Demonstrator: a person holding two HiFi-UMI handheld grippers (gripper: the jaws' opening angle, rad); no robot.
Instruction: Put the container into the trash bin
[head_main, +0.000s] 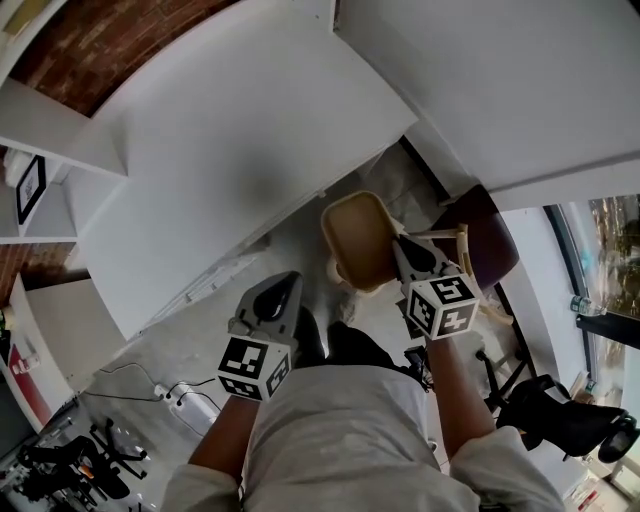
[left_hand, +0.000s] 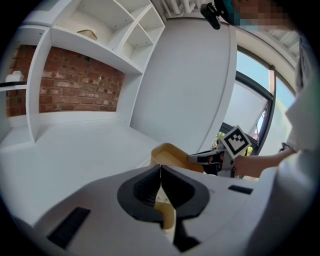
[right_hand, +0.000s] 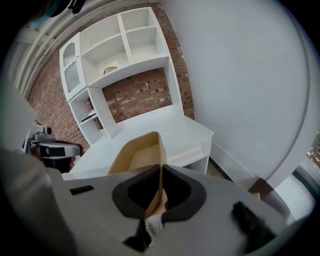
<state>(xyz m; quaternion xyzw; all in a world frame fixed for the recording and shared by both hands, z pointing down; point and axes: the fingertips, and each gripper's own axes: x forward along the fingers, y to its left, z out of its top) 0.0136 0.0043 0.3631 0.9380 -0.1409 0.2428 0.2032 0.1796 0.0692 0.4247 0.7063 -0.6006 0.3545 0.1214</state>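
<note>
Off the edge of the white worktop, above the floor: tan container pinched by one side wall in the right claw, most of it jutting past the tips. Nearby but apart, left claw pressed together, empty.

The container is showing as a tan, shallow tub with rounded corners and a raised rim, open and empty inside. It is hanging in the air, resting on no surface, and is tilting so that its opening is facing the head camera. The right gripper is pinching one thin side wall, and the tub's body is sticking out ahead of the jaws.
</note>
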